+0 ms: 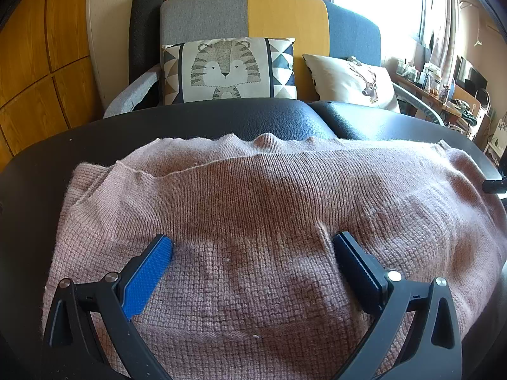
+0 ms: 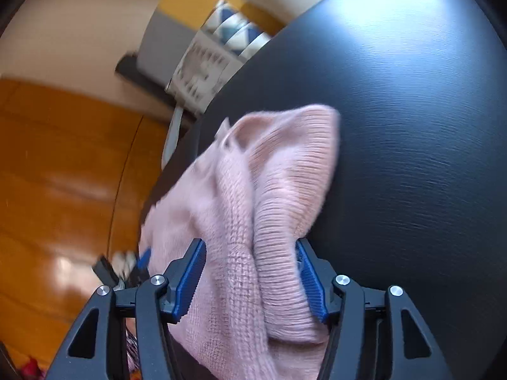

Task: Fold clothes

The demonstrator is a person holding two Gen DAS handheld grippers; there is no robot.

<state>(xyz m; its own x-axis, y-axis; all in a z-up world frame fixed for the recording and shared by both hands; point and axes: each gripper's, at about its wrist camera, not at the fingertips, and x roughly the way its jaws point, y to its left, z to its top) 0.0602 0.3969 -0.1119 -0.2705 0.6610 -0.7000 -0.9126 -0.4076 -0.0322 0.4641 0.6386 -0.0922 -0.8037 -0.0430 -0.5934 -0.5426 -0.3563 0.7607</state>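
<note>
Pink knitted sweater (image 1: 269, 228) lies spread across the black worktop (image 1: 158, 120), its ribbed edge running along the far side and a thin seam crossing from left to right. Over it hangs the left claw (image 1: 253, 253), released, its blue pads (image 1: 149, 272) standing wide apart above the knit with nothing pinched between them. In the right wrist view, a bunched end of the same sweater (image 2: 253, 221) with a ribbed cuff or hem sits between the fingers of the right claw (image 2: 250, 272); the jaws stand wide, and the left pad looks clear of the cloth, while the fabric lies against the right pad. That view is blurred and tilted. Behind the worktop stands a grey, yellow and blue sofa (image 1: 285, 15) bearing a tiger cushion (image 1: 226, 69) and a deer cushion (image 1: 351, 79).
</note>
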